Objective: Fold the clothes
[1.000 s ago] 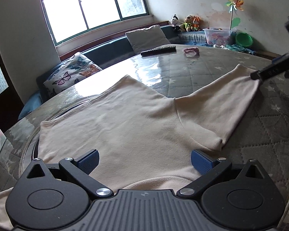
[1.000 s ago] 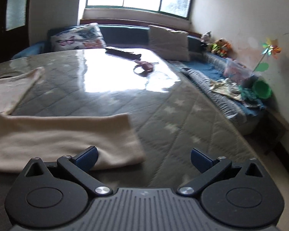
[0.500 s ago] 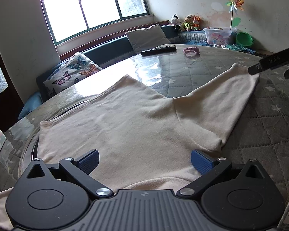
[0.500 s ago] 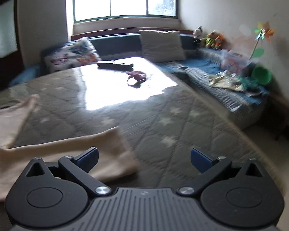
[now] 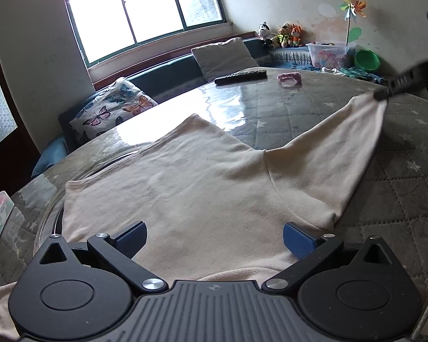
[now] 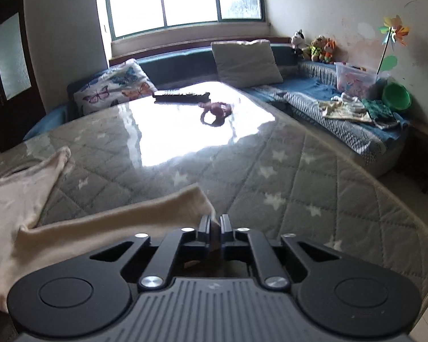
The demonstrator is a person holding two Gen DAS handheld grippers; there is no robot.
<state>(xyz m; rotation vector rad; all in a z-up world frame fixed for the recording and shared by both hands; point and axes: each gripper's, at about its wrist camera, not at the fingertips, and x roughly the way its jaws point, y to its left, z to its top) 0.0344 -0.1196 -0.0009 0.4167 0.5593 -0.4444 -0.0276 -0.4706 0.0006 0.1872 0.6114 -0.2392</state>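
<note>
A: Where the cream long-sleeved fleece top (image 5: 202, 188) lies flat on the grey quilted, star-patterned table cover (image 5: 399, 176), how is it spread?

B: Its body fills the near left, and one sleeve (image 6: 122, 222) runs out to the right — the cuff is lifted slightly off the cover.

A: Who has the cuff?

B: The right gripper (image 6: 214, 223). Its black fingers are pressed together with the cuff's edge pinched between them.

A: And the left gripper (image 5: 214, 236)?

B: It hovers over the near hem with its blue pads (image 5: 129, 238) spread wide, holding nothing.

A: What lies beyond the top?

B: On the far, glossy part of the table, a black remote control (image 5: 241, 76) and a small pink item (image 5: 288, 77) just beside it. Behind them a dark blue bench (image 6: 174, 65) carries a butterfly-print cushion (image 5: 112, 111) and a plain grey cushion (image 6: 246, 58) — stuffed toys (image 6: 314, 45) sit at the far right.
</note>
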